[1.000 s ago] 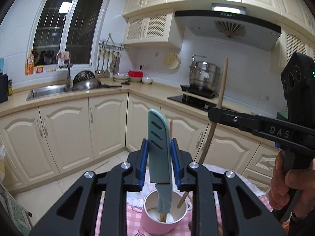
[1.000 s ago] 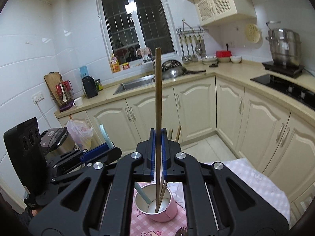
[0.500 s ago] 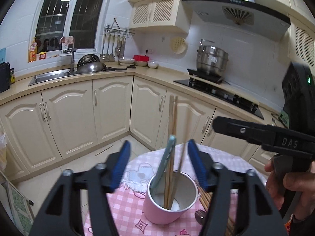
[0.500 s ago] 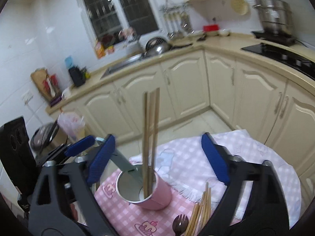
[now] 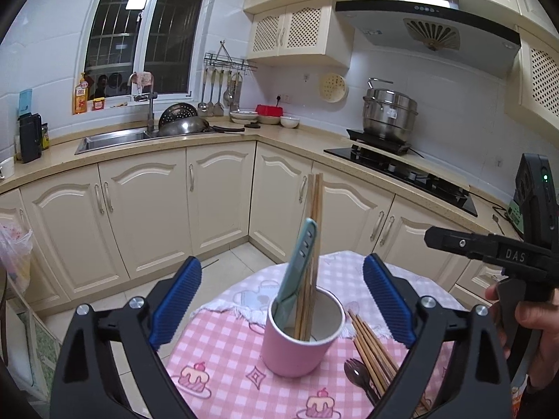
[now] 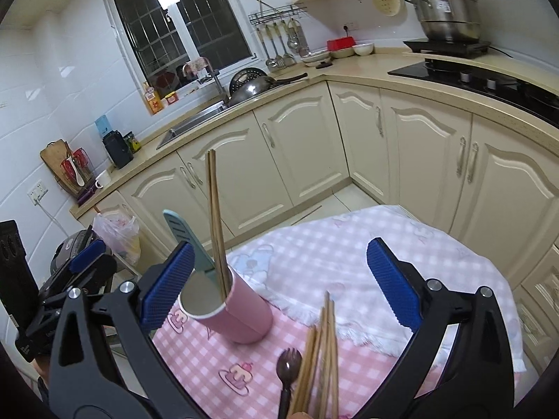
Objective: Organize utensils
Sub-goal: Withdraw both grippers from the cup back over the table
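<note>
Pink and white-lined, the cup (image 5: 302, 335) stands on the checked cloth (image 5: 230, 366) in the left wrist view, centred between the blue pads (image 5: 176, 302) of the left gripper (image 5: 279, 305), whose jaws are spread wide and hold nothing. Inside the cup a teal knife (image 5: 300, 262) leans left against the rim, and a few wooden chopsticks (image 5: 312, 244) stand nearly upright just beside it. Just right of the cup, more loose chopsticks (image 5: 372, 347) lie on the cloth with a dark spoon (image 5: 358, 375) beside them. At the right edge the right gripper (image 5: 489, 248) shows side-on, gripped by a hand (image 5: 532, 331). In the right wrist view the right gripper (image 6: 279, 281) is likewise spread wide with nothing between its pads (image 6: 391, 282). The cup (image 6: 227, 305) sits just inside the left pad, tilted in this view, with the knife (image 6: 183, 235) and chopsticks (image 6: 216, 223) rising from it. Near the bottom of the picture, between the fingers, lie the loose chopsticks (image 6: 319, 356) and the spoon (image 6: 288, 366), the spoon to their left. At far left the left gripper (image 6: 80, 265) shows in part.
</note>
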`<state>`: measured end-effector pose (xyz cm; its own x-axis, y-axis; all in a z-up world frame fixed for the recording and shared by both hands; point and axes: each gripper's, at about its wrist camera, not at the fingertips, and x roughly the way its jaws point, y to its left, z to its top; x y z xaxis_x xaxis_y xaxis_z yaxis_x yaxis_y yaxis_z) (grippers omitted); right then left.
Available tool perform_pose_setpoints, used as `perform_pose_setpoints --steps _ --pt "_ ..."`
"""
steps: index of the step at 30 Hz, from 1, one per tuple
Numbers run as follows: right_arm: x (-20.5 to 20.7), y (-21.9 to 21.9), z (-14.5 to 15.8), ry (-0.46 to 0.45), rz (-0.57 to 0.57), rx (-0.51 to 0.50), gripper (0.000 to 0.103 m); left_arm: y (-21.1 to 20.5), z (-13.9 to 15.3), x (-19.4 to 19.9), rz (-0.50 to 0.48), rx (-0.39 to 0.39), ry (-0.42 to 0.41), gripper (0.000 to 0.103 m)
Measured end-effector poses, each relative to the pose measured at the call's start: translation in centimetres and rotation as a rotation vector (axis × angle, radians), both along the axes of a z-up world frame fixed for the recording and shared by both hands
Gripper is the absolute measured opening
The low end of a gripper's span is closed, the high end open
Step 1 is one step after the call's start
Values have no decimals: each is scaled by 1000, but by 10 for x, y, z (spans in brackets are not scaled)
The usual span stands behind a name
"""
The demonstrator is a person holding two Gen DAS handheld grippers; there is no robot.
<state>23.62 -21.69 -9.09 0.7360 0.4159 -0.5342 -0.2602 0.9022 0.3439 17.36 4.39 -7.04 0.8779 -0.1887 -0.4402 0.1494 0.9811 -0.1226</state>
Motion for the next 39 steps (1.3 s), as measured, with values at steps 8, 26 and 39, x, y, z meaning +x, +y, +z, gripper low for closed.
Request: perform_pose_setpoints --steps 8,26,39 --pt "-27 -21 5 6 -9 -28 97 -4 -3 -22 8 -16 33 92" --pt "-54 -55 -31 118 -47 -100 97 -41 -51 -47 -14 1 181 92" --pt "-55 -56 -69 212 -9 -167 97 -78 -121 -24 -4 91 406 92"
